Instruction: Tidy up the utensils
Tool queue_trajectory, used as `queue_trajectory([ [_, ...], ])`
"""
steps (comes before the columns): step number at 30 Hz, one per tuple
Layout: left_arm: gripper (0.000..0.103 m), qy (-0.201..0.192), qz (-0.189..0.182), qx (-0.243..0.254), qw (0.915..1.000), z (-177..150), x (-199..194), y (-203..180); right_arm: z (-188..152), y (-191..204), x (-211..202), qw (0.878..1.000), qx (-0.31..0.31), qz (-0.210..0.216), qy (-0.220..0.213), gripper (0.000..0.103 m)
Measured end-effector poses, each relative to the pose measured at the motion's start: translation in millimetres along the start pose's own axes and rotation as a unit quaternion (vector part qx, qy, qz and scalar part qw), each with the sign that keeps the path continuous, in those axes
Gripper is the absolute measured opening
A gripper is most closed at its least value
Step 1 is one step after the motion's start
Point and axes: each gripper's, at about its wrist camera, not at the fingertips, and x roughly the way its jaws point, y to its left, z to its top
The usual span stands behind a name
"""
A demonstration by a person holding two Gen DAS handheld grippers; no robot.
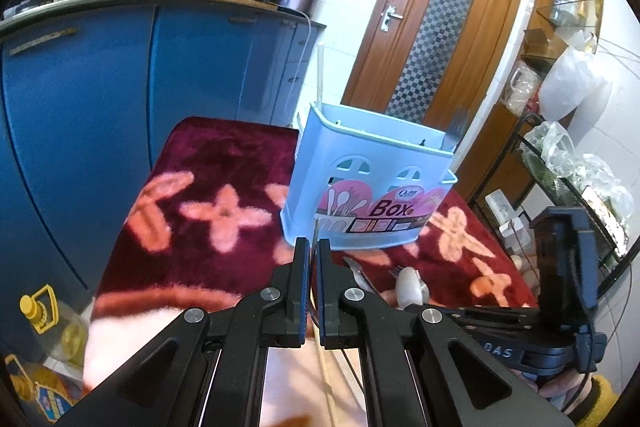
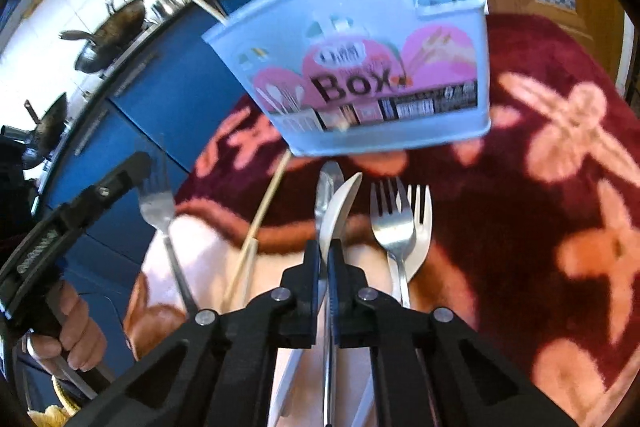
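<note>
A light blue utensil box [image 1: 368, 187] [image 2: 360, 75] stands on a dark red flowered blanket [image 1: 208, 167]. A chopstick [image 1: 320, 71] and a dark utensil [image 1: 456, 131] stick out of it. My left gripper [image 1: 314, 247] is shut on a metal fork [image 2: 156, 203], held off the left edge of the blanket. My right gripper [image 2: 324, 247] is shut on the handle of a metal knife [image 2: 330, 187], in front of the box. Beside the knife lie a white plastic spoon [image 2: 340, 211], a metal fork [image 2: 390, 223], a white plastic fork [image 2: 422, 223] and a loose chopstick [image 2: 260, 219].
Blue cabinets [image 1: 100, 87] run along the left, with pans and appliances on the counter above. Oil bottles [image 1: 44, 327] stand on the floor at lower left. A wire rack [image 1: 568, 179] with bags is at the right. A wooden door [image 1: 432, 27] is behind the box.
</note>
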Motion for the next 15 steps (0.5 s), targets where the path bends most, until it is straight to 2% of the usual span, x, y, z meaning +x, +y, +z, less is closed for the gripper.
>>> queue_trajectory([
  [4, 0.003, -0.013, -0.003, 0.002, 0.9999, 3.4, -8.1, -4.6, 2.3, 4.2, -25.1, 0.999, -0.015, -0.002, -0.046, 0.006],
  [10, 0.003, -0.047, -0.001, 0.015, 0.9988, 19.2, -27.5, -15.9, 11.1, 11.4, -61.6, 0.991, -0.043, -0.047, -0.12, 0.006],
  [15, 0.003, -0.075, 0.009, 0.037, 0.9964, 41.6, -42.7, -25.6, 23.9, 8.8, -83.9, 0.983, -0.052, -0.068, -0.16, 0.006],
])
